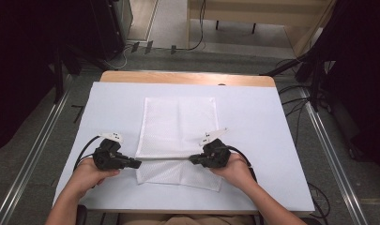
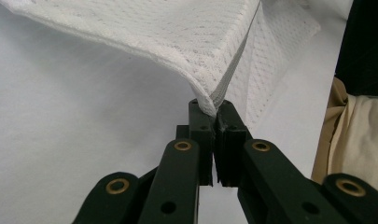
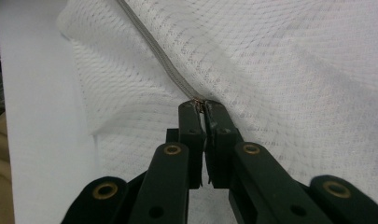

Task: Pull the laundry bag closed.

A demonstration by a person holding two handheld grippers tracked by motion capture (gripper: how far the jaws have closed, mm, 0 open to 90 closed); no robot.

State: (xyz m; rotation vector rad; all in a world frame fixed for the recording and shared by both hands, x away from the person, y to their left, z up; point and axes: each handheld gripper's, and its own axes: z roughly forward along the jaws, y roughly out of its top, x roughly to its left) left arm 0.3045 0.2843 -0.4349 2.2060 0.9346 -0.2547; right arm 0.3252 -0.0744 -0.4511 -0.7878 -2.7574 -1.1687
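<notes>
You hold a white mesh bag (image 1: 178,126) of open-weave cloth, its grey zip tape (image 3: 163,60) finely ribbed. The table (image 1: 253,140) wears a smooth matt white cover; bare wood (image 1: 187,78) shows at its far edge. Gripper jaws look matt black plastic, with brass-coloured rivets (image 2: 183,146).

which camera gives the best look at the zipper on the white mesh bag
The right gripper view: the grey zipper runs close up along the mesh bag to the shut right gripper. The left gripper view shows its end edge-on; the high view shows a thin line.
</notes>
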